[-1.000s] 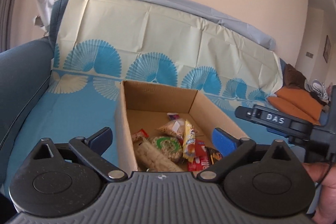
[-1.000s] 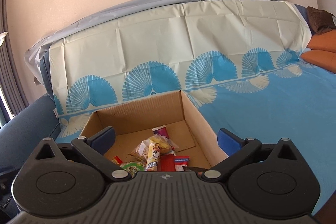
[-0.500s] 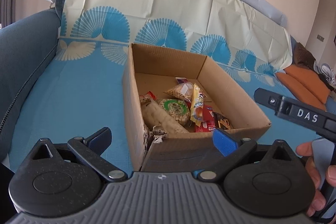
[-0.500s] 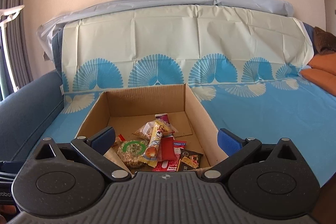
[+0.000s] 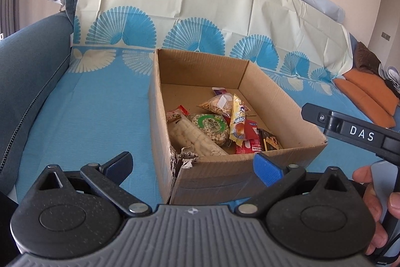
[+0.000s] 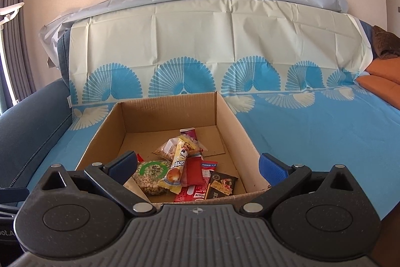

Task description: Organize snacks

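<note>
An open cardboard box (image 5: 280, 96) (image 6: 232, 119) sits on the blue sofa cover. It holds several snack packets: a round green-labelled pack (image 5: 211, 125) (image 6: 151, 175), a yellow bar (image 5: 237, 120) (image 6: 177, 168), a clear nut bag (image 5: 217, 103) (image 6: 170, 148), red packets (image 5: 250, 142) (image 6: 193, 170), a dark packet (image 5: 268, 143) (image 6: 221, 185) and a long pale pack (image 5: 192, 139). My left gripper (image 5: 192, 165) is open and empty, in front of the box's torn near corner. My right gripper (image 6: 197, 164) is open and empty, just above the box's near edge.
The patterned blue and cream cover (image 5: 87, 104) (image 6: 312, 126) drapes the sofa seat and back. A dark blue armrest (image 5: 27, 66) (image 6: 27, 116) rises at the left. Orange cushions (image 5: 367, 96) (image 6: 380, 78) lie at the right. The right gripper's body (image 5: 355, 133) shows in the left wrist view.
Both grippers have drawn back and tilted downwards, so more of the box inside shows. Both stayed open. The snacks have not moved.
</note>
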Action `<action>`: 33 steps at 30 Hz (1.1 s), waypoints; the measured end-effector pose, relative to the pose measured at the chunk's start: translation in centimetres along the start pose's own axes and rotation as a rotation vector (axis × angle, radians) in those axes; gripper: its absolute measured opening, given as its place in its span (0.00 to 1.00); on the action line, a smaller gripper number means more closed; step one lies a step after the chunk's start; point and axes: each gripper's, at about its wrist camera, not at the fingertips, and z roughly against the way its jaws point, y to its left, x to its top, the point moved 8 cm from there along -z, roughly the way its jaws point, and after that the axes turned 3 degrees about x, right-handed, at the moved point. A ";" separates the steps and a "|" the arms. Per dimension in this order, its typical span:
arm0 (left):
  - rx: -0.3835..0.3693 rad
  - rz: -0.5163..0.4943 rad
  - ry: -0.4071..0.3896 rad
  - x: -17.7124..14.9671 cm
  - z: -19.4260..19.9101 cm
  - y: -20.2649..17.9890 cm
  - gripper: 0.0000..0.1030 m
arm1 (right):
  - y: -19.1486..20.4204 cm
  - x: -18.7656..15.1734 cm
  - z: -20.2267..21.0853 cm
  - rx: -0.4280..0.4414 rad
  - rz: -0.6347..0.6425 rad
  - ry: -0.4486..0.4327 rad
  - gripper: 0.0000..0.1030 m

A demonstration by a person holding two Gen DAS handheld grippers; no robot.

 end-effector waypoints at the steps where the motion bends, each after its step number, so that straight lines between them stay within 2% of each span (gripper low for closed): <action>1: 0.002 -0.001 0.003 0.0 -0.1 -0.1 1.00 | 0.0 0.0 0.0 0.000 0.000 0.000 0.99; 33: 0.002 -0.015 0.002 -0.2 -0.2 -0.6 1.00 | 0.1 -0.2 -0.1 -0.005 0.017 0.000 0.99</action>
